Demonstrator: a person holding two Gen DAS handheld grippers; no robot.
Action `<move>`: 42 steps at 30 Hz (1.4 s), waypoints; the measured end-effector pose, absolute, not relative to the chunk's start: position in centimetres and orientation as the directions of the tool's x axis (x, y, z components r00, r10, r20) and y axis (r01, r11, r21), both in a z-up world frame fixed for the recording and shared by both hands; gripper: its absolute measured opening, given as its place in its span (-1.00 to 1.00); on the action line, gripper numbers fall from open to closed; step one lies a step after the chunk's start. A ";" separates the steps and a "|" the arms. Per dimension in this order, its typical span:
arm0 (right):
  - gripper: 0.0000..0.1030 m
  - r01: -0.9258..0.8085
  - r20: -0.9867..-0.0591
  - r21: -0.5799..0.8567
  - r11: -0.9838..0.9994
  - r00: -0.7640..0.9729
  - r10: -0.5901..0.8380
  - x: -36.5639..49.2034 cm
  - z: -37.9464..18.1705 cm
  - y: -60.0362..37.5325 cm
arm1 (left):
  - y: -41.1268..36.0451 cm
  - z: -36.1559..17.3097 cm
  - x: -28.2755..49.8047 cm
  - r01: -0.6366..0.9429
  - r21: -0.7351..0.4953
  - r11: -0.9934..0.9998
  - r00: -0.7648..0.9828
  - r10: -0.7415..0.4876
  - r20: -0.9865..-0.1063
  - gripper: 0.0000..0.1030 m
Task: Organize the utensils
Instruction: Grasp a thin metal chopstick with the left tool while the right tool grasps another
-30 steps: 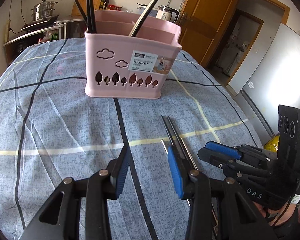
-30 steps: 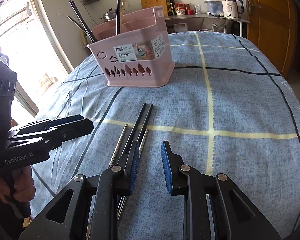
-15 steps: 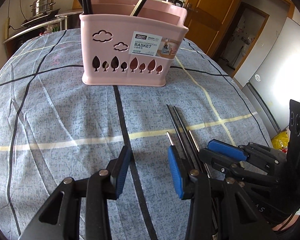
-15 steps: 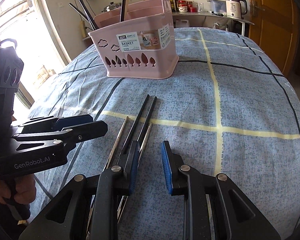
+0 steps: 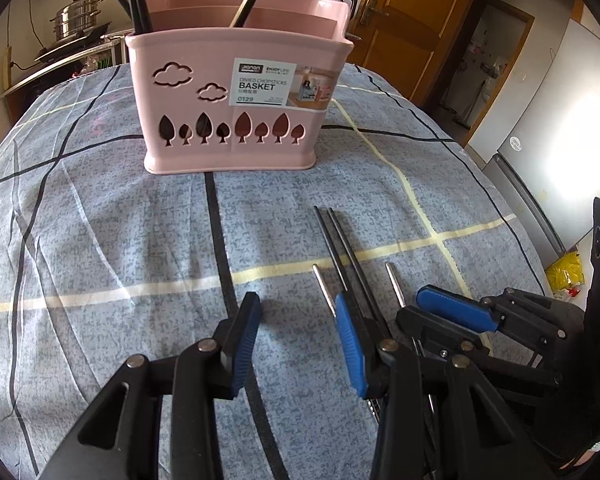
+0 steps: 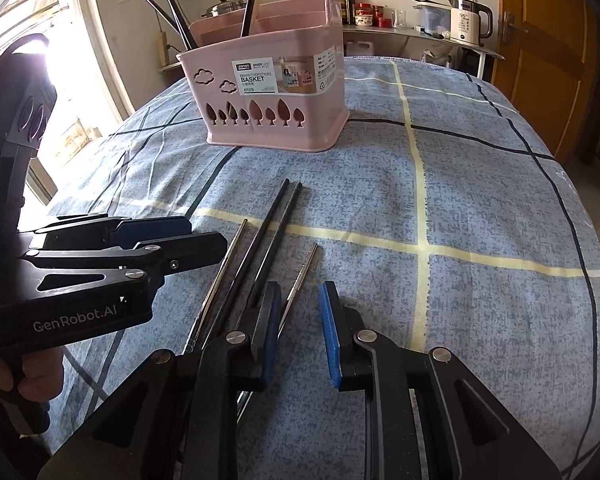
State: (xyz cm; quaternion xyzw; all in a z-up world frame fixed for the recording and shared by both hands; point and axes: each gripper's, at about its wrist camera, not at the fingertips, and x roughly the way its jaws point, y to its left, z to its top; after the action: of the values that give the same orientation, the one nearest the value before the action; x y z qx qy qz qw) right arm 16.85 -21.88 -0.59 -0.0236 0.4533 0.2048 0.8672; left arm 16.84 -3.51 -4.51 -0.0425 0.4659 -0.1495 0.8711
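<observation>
A pink divided chopsticks basket (image 5: 236, 104) (image 6: 276, 96) stands on the blue checked cloth and holds several dark utensils. Two black chopsticks (image 5: 340, 248) (image 6: 276, 228) and two silver chopsticks (image 5: 322, 286) (image 6: 304, 268) lie on the cloth in front of it. My left gripper (image 5: 296, 328) is open and empty, just left of the chopsticks' near ends; it also shows in the right wrist view (image 6: 196, 232). My right gripper (image 6: 300, 320) is open and empty, low over the chopsticks' near ends; it also shows in the left wrist view (image 5: 428, 312).
The table (image 6: 480, 184) is covered by a blue cloth with black and yellow lines. A counter with a kettle (image 6: 466, 20) and a steel pot (image 5: 78, 18) stands behind. A wooden door (image 5: 412, 20) and a fridge (image 5: 540, 120) are to the right.
Both grippers have moved forward towards the basket, which looks larger. The right gripper's jaws have spread a little wider. The chopsticks lie where they were.
</observation>
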 end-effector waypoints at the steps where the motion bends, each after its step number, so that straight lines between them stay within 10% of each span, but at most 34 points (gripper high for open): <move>1: -0.60 -0.375 -0.796 0.146 0.915 0.505 0.334 16.9 -0.6 -22.0 | -3.6 -4.6 16.9 0.218 -0.209 0.953 0.522 -0.295 -0.800 -0.21; 14: -0.63 -0.364 -0.790 0.160 0.918 0.510 0.340 16.7 -0.6 -22.7 | -6.1 -4.9 16.5 0.239 -0.013 0.971 0.580 -0.154 -0.800 -0.23; 18: -0.74 -0.362 -0.792 0.152 0.920 0.512 0.332 16.7 -0.6 -23.0 | -5.8 -4.8 15.9 0.270 0.009 0.963 0.582 -0.156 -0.798 -0.76; 24: -0.80 -0.369 -0.794 0.145 0.918 0.511 0.330 16.9 -0.6 -23.8 | -3.3 -4.7 15.5 0.278 0.006 0.961 0.581 -0.163 -0.797 -0.88; 42: -0.80 -0.221 -0.839 0.131 0.967 0.495 0.227 20.5 -0.4 -24.9 | -1.6 -4.5 17.1 0.282 0.007 0.959 0.540 -0.152 -0.828 -0.74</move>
State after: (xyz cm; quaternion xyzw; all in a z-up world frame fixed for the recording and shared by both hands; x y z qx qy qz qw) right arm 20.51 -24.89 -0.35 0.0029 0.4853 0.1294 0.8647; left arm 17.12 -1.62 -4.47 0.0700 0.4632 -0.1241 0.8747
